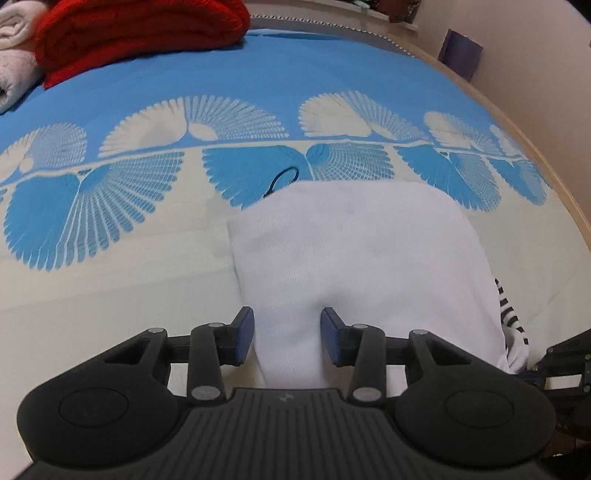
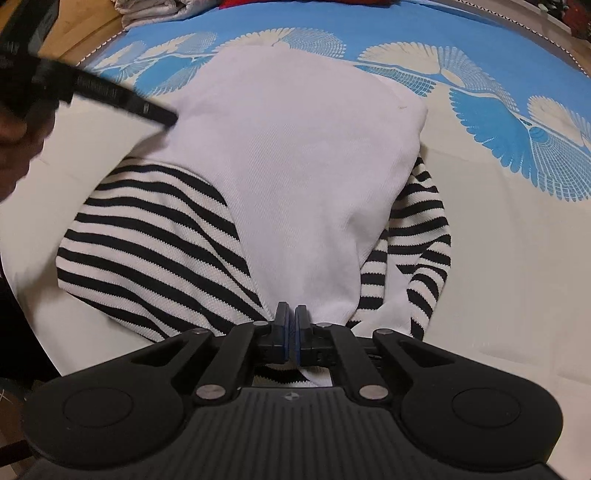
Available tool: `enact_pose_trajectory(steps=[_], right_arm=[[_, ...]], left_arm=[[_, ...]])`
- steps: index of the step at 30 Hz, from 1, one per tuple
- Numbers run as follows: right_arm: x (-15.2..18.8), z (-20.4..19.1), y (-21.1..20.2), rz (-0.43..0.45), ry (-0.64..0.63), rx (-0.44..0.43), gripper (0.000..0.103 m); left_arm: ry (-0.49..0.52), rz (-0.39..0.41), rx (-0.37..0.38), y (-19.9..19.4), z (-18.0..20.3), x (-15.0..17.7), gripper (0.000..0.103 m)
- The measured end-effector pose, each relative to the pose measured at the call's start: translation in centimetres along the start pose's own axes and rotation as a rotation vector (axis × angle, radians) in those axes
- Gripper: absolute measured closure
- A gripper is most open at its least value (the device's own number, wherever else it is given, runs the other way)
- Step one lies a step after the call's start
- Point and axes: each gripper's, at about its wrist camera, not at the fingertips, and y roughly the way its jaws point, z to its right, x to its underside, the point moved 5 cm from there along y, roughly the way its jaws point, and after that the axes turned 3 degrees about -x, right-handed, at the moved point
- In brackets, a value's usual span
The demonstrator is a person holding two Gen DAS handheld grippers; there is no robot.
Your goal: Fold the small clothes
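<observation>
— Starting nearest the right wrist camera: how does the right gripper [image 2: 291,332] stand?

— Its two blue-padded fingers [image 2: 282,325] are pressed almost together, pinching the near edge of the white garment [image 2: 295,155] where white cloth and striped cloth bunch up. I cannot tell whether the striped layer is caught in the pinch as well.

— And the left gripper [image 1: 288,339]?

— Its fingers stand wide apart, one either side of a raised ridge of the white garment [image 1: 351,251]. The pads [image 1: 245,334] sit just beside the fabric; whether they touch it I cannot tell. Nothing is clamped.

— Where does the clothing lie?

— On the bed, over the cream part of the patterned bedsheet [image 2: 517,258]. The white piece is draped over a black-and-white striped top [image 2: 155,236], whose stripes stick out to both sides in the right view and show only as a sliver [image 1: 508,314] at the right edge in the left view.

— Farther out?

— A thin black cord loop [image 1: 282,179] peeks from behind the white cloth's far edge. Beyond it runs the sheet's band of blue and cream fan motifs [image 1: 240,122], then plain blue. At the far left corner rest a folded red blanket [image 1: 140,33] and a pale rolled towel [image 1: 14,55] beside it. A wooden bed frame [image 1: 569,192] curves along the right, with a purple box [image 1: 460,53] against the wall.
</observation>
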Motion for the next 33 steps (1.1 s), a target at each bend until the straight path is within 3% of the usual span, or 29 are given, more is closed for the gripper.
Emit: enact_pose_trajectory(steps=[3,5,9,12,13,15,17,19,20,21,22,24,27,31,33], right_arm=[[-0.1,0.0,0.1,-0.004,0.003,0.002,0.101],[-0.3,-0.1,0.0,-0.005,0.0,0.006,0.101],[-0.3,-0.2,-0.1,0.004,0.003,0.013,0.101],[-0.9,0.4,-1.0,0.048,0.068,-0.003,0.099],[-1.3,0.7,-1.7,0.09,0.106,-0.019,0.093],[-2.6,1.5,-3.8,0.225,0.185,-0.049,0.081],[-3.5,2.0,-4.6,0.295,0.223,-0.06,0.071],[-3.6,2.3,-3.8,0.275,0.217,-0.039,0.071],[-3.5,2.5,-3.0,0.247,0.208,-0.012,0.071],[-3.1,2.8,-1.9,0.197,0.202,0.018,0.071],[-2.5,3.1,-0.5,0.119,0.2,0.063,0.071],[-1.0,3.9,1.3,-0.007,0.202,0.15,0.07],[-1.1,4.6,-0.4,0.059,0.276,0.115,0.067],[-1.1,5.6,-1.8,0.145,0.336,0.112,0.043],[-0.6,6.3,-1.2,0.116,0.372,0.11,0.042]], left_arm=[[0.019,-0.026,-0.033,2.3,-0.1,0.0,0.054],[-0.013,-0.024,-0.076,3.1,-0.8,-0.2,0.041],[-0.073,-0.042,-0.08,1.9,-1.9,-0.5,0.039],[-0.08,0.001,0.012,-1.9,-1.9,-1.0,0.039],[-0.066,0.019,0.064,-3.2,-1.7,-1.0,0.039],[0.013,0.037,0.179,-5.3,-0.6,-0.2,0.039],[0.148,-0.001,0.235,-5.4,1.3,1.5,0.039],[0.316,-0.102,0.193,-3.4,3.3,4.3,0.039],[0.391,-0.143,0.148,-2.3,3.8,5.9,0.031],[0.462,-0.14,0.102,-1.9,4.1,6.8,0.027],[0.47,-0.125,0.095,-2.0,4.0,6.7,0.021],[0.358,-0.128,0.104,-2.5,2.8,5.2,0.02],[0.155,-0.063,0.1,-3.1,0.0,3.0,0.018],[-0.061,-0.116,0.094,-0.6,-2.6,2.5,0.015],[-0.143,-0.131,0.124,0.3,-3.3,2.6,0.012]])
